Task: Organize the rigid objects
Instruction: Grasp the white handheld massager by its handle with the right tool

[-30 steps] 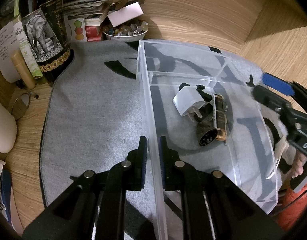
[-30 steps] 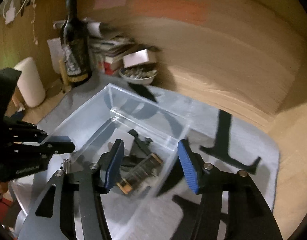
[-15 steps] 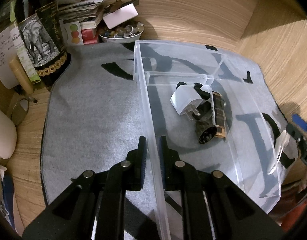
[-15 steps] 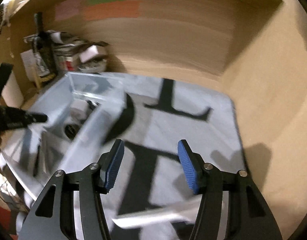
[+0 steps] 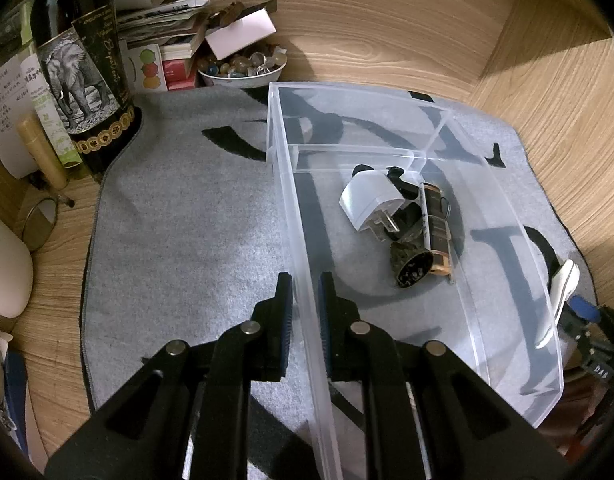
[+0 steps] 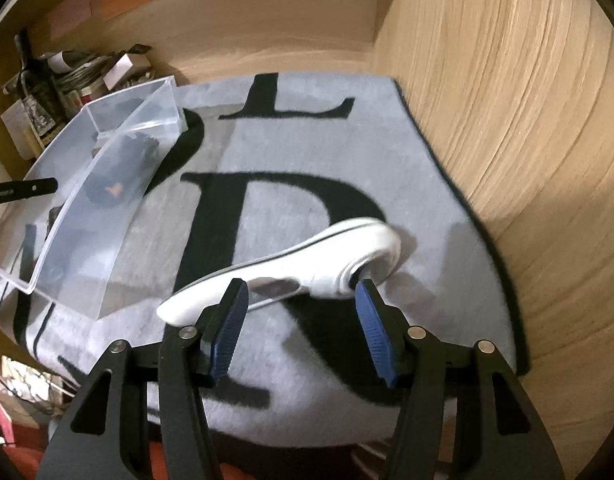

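Observation:
A clear plastic bin (image 5: 503,216) stands on a grey mat (image 5: 187,220). Inside lie a white plug adapter (image 5: 369,200), a battery (image 5: 437,228) and a dark round piece (image 5: 413,266). My left gripper (image 5: 305,304) is shut on the bin's left wall. A long white handheld tool (image 6: 299,266) lies on the mat right of the bin (image 6: 107,168). My right gripper (image 6: 301,316) is open, just in front of the tool, its fingers on either side of the tool's middle and not touching it. The tool also shows in the left wrist view (image 5: 563,284).
A dark wine bottle (image 5: 83,72), stacked papers (image 5: 163,20) and a bowl of small stones (image 5: 243,68) stand at the back left. A white rounded object (image 5: 3,264) lies at the left. Wooden walls (image 6: 507,120) close in the back and right.
My right gripper has swung from above the bin to the right and down to the white tool on the mat. My left gripper keeps its hold on the bin wall.

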`<action>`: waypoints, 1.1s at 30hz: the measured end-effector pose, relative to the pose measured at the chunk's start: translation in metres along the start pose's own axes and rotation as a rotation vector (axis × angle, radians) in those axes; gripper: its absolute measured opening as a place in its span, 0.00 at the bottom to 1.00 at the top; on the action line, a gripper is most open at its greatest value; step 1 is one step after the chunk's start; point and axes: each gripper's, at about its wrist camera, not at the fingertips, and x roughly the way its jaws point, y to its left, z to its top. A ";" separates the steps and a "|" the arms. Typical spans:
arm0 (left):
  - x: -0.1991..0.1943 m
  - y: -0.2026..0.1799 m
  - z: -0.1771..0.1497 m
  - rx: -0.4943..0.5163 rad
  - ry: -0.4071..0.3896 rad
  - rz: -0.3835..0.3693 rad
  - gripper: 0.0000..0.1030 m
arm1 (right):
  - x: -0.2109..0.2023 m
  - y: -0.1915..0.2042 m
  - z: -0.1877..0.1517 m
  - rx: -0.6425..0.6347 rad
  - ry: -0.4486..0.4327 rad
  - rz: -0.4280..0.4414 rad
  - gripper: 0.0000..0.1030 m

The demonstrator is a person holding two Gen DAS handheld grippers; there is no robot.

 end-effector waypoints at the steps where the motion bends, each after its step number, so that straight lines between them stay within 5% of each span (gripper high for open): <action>1: 0.000 0.000 0.000 0.000 0.000 0.000 0.11 | 0.005 0.002 -0.001 0.002 0.019 0.019 0.51; 7: 0.000 0.000 0.000 0.001 0.001 0.000 0.11 | 0.030 -0.007 0.011 0.093 0.035 0.135 0.52; 11: 0.000 0.000 0.000 -0.001 0.000 0.000 0.11 | 0.043 -0.011 0.029 0.142 0.026 0.178 0.65; 18: 0.000 0.000 0.000 -0.003 0.002 0.000 0.11 | 0.064 -0.003 0.060 0.103 0.028 0.136 0.66; 22: 0.000 0.000 0.000 -0.003 0.002 -0.001 0.11 | 0.078 0.010 0.074 0.004 0.029 0.043 0.66; 25: 0.000 0.001 0.000 -0.006 0.001 -0.003 0.11 | 0.088 0.021 0.076 -0.086 0.026 -0.003 0.57; 28: -0.001 0.001 0.000 -0.008 0.002 -0.002 0.11 | 0.085 0.025 0.078 -0.120 0.006 0.013 0.34; 33: 0.000 0.001 0.000 -0.008 0.004 -0.002 0.11 | 0.078 0.027 0.080 -0.129 -0.021 0.027 0.31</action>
